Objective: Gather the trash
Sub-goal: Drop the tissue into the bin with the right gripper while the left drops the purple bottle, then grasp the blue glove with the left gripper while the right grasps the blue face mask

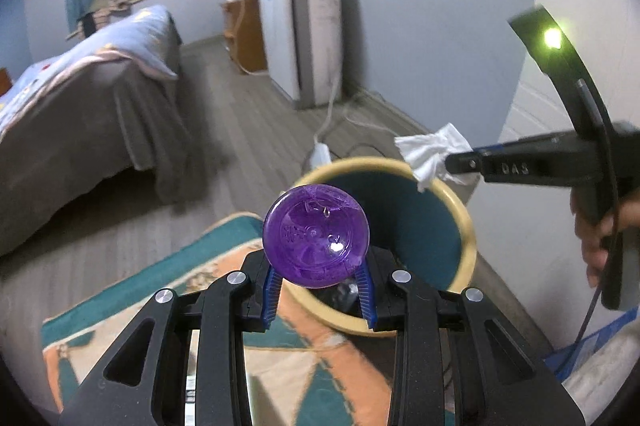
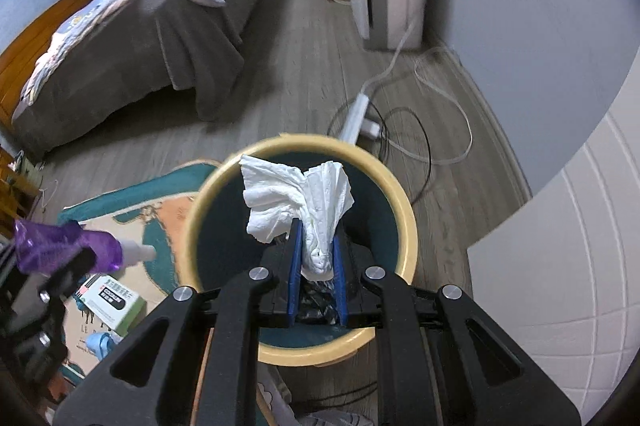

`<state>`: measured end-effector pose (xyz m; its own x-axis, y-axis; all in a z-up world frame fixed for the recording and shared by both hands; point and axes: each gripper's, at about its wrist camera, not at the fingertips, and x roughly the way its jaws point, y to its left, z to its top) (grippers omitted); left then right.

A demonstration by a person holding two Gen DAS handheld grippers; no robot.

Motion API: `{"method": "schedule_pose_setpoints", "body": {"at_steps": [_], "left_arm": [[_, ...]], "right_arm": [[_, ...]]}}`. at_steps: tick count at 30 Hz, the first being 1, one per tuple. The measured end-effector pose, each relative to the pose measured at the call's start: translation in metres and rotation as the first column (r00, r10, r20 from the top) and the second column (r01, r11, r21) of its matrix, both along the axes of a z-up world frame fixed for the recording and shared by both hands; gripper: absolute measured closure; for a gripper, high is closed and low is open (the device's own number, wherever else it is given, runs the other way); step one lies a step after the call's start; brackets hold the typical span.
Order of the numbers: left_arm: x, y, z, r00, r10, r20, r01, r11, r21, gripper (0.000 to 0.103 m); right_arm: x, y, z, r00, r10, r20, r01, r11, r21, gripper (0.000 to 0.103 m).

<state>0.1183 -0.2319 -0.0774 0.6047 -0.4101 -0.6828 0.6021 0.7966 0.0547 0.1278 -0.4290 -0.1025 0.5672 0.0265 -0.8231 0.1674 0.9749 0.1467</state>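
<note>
**Two grippers hold trash over a waste bin, each with a way to miss**

The left gripper (image 1: 318, 290) is clamped on a purple plastic bottle (image 1: 316, 234), seen base-on, its blue pads pressing the bottle's sides. From the right wrist view the bottle lies roughly level, white cap pointing toward the bin. The bottle sits above the bin's near rim, at about 7 o'clock on the yellow ring, not over the middle. If let go here, it may well strike the rim and bounce onto the patterned rug (image 1: 224, 258).

The right gripper (image 2: 316, 258) is closed on a crumpled white tissue (image 2: 296, 198), which fans out above the jaws. It hangs over the opening of the round waste bin (image 2: 408, 222), yellow-rimmed with a teal inside and a dark liner at the bottom. The tissue is light and wedged between the pads, so it could cling to a finger when the jaws part, or drift past the rim.

Both grippers point forward and downward toward the bin; in the left view the right one enters from 3 o'clock, a hand (image 1: 600, 238) on its handle. They are close enough that they could bump.

A small green-and-white box (image 2: 112, 302) lies on the rug at 8 o'clock of the bin, still uncollected.
</note>
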Motion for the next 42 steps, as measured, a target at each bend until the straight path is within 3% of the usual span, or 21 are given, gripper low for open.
{"method": "schedule_pose_setpoints", "body": {"at_steps": [6,8,11,13,15,20,23,26,33,39,42], "left_arm": [[0.004,-0.018,-0.034,0.998,-0.028,-0.064,0.031,0.998,0.048,0.069],[0.005,-0.021,-0.042,0.998,-0.028,-0.064,0.032,0.998,0.059,0.066],[0.010,-0.021,-0.044,0.998,-0.019,-0.058,0.023,0.998,0.063,0.051],[0.011,-0.018,-0.043,0.998,-0.010,-0.058,0.013,0.998,0.055,0.049],[0.013,-0.013,-0.042,0.998,0.011,-0.063,-0.008,0.999,0.049,0.043],[0.016,-0.002,-0.037,0.997,0.055,-0.061,-0.053,0.998,0.034,0.015],[0.015,0.004,-0.033,0.995,0.086,-0.041,-0.084,0.996,0.044,0.010],[0.015,0.013,-0.031,0.994,0.108,-0.033,-0.106,0.993,0.051,0.009],[0.011,0.035,-0.015,0.988,0.152,-0.031,-0.150,0.987,0.052,0.008],[-0.002,0.077,0.029,0.978,0.205,-0.025,-0.204,0.978,0.032,0.008],[-0.016,0.108,0.052,0.970,0.243,0.023,-0.244,0.969,0.030,0.006]], "right_arm": [[0.007,-0.001,-0.019,0.999,-0.009,-0.052,0.010,1.000,0.022,0.086],[0.010,0.000,-0.020,0.998,-0.009,-0.057,0.011,1.000,0.022,0.074],[0.011,-0.003,-0.021,0.998,-0.016,-0.058,0.017,1.000,0.019,0.064],[0.013,-0.007,-0.022,0.998,-0.024,-0.060,0.026,0.999,0.025,0.063],[0.014,-0.008,-0.022,0.998,-0.030,-0.060,0.032,0.999,0.030,0.056],[0.013,-0.005,-0.018,0.998,-0.036,-0.051,0.037,0.999,0.017,0.036],[0.012,-0.004,-0.014,0.998,-0.044,-0.040,0.045,0.999,0.009,0.019],[0.011,-0.002,-0.009,0.999,-0.049,-0.022,0.049,0.999,0.014,0.009],[0.010,0.008,0.000,0.998,-0.058,-0.009,0.058,0.998,-0.004,0.006],[0.000,0.026,0.008,0.998,-0.059,0.014,0.059,0.998,-0.029,0.006],[-0.009,0.038,0.015,0.998,-0.049,0.037,0.050,0.998,-0.022,0.006]]}}
